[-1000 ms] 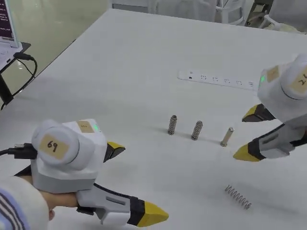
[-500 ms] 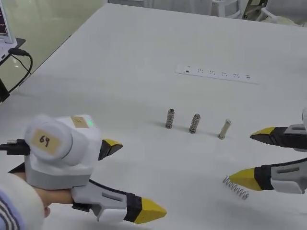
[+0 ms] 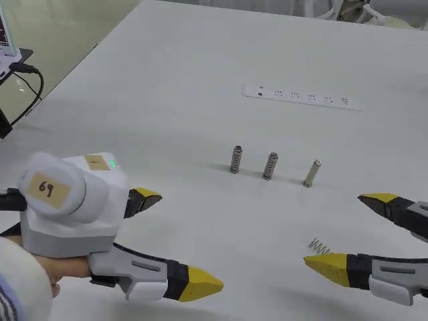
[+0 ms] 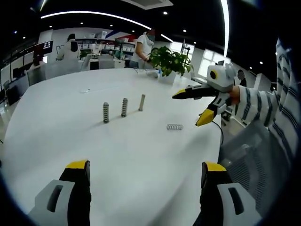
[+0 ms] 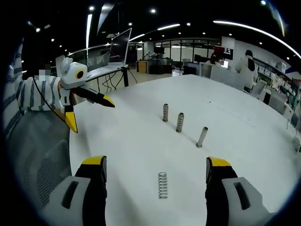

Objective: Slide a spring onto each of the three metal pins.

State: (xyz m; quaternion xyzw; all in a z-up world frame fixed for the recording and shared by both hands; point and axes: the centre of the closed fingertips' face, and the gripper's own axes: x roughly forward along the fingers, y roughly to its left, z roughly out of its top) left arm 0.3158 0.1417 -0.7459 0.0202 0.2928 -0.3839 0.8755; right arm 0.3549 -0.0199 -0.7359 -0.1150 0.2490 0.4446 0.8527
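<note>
Two pins (image 3: 236, 159) are sprung, the right pin (image 3: 311, 172) bare; a loose spring (image 3: 319, 246) is flanked by the wide-open right gripper (image 3: 336, 229); the left gripper (image 3: 187, 241) is held wide too.

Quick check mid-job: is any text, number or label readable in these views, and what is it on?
"69", handwritten on the tan sticker on the back of the grey-and-white left gripper.
Too blurred to read: the smaller tan sticker on that gripper's top.
Too small to read: markings on the white power strip.
</note>
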